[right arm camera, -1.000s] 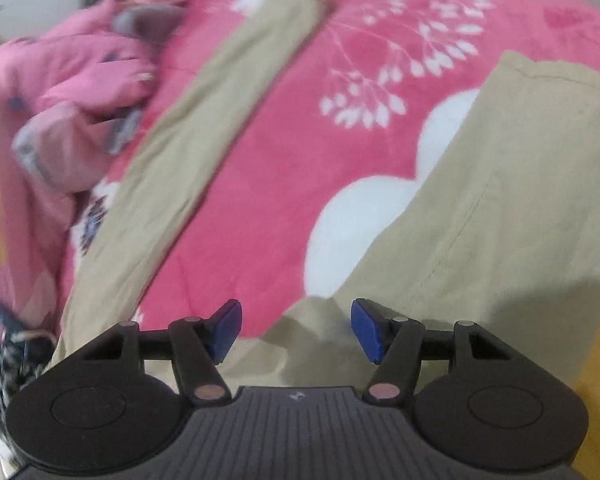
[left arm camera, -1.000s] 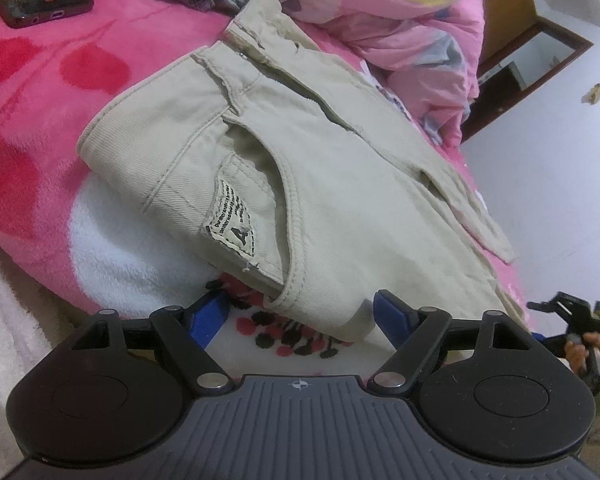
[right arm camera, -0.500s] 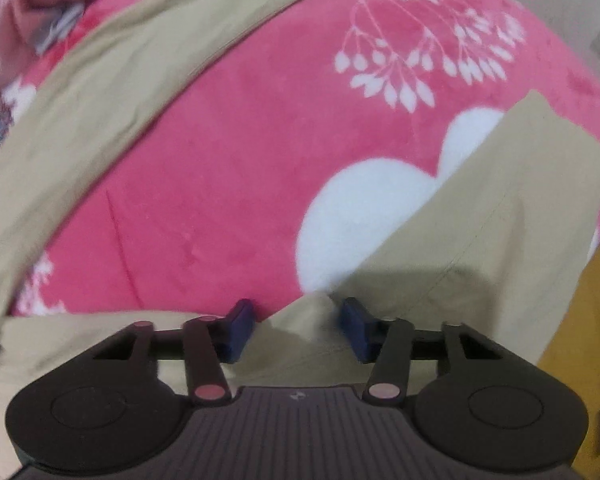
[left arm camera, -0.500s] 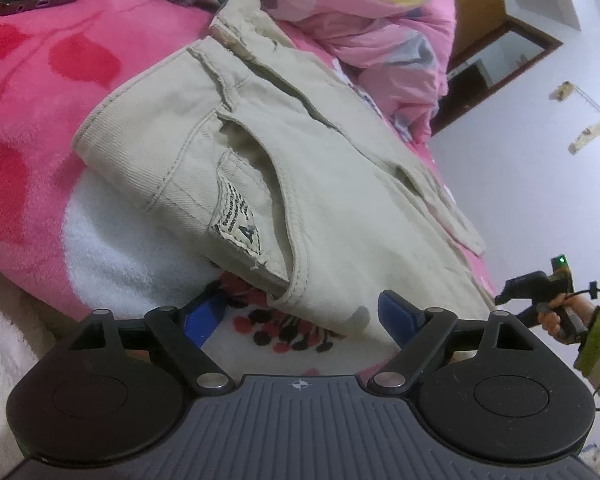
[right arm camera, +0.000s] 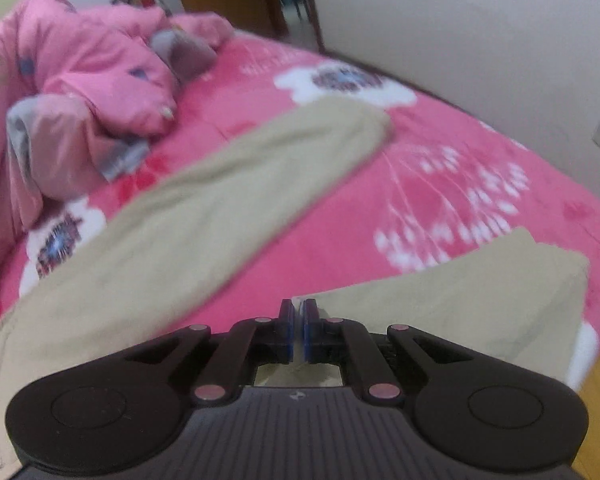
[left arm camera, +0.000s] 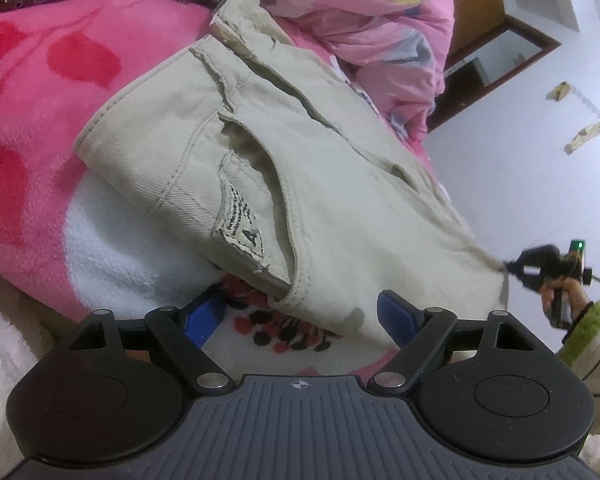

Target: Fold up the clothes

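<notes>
Meanwhile, the right gripper (right arm camera: 299, 312) pinches the trousers' (left arm camera: 320, 184) fabric edge above the pink blanket (right arm camera: 340, 216); the left gripper (left arm camera: 300, 316) waits, jaws spread, empty.

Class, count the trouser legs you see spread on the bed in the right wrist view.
2: one leg runs diagonally beside the pink quilt; the other leg lies right, near the bed edge.
</notes>
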### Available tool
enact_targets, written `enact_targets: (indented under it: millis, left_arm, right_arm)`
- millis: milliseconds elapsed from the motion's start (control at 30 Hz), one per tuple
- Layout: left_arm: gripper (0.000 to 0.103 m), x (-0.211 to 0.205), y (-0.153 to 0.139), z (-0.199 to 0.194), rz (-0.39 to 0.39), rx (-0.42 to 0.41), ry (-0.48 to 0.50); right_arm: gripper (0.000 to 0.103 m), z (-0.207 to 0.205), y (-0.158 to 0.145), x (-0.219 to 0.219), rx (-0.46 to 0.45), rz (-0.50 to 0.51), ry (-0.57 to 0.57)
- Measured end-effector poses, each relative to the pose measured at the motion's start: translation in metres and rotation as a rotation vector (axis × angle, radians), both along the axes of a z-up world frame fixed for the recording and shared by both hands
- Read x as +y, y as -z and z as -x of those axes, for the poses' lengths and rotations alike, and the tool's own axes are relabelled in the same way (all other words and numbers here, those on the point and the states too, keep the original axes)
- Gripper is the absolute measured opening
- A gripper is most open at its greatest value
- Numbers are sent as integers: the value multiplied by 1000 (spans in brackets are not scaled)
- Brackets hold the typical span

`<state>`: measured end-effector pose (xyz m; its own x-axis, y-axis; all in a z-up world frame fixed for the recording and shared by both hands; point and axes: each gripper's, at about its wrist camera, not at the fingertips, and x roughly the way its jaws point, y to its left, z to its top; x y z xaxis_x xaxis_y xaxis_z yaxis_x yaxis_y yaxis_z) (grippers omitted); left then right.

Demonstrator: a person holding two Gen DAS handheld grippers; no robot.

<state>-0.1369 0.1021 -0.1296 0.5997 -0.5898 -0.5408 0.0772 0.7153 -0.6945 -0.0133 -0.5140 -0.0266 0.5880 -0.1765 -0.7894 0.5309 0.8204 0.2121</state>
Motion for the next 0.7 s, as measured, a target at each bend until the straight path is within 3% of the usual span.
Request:
enact_targets:
  millis: [67,200,333,467,533,700]
  left_arm:
    - [83,-5,-2,2,-33,-4,-9]
    - [83,-12,-4,3,-86,-5,-23]
    - [84,-18,-8,0,-134,10,-19]
    - [88,-24,-10,-3,-175,21,-13]
    - [90,-27,-11,-4,-189,25,-13]
    - [91,-29,-12,-6,-191,45,-37]
  right_arm:
    - [5,-15,12,-2,-27,16,-9]
    - [12,-32,72,-10,2,-14,-38]
    - [31,5,62,-45,-207,-148,-35]
    - [50,82,19,-106,-468,-152,102]
    - [51,116,9,-138,-498,-122,188]
    - [53,151,37,-189,-367,-135,306]
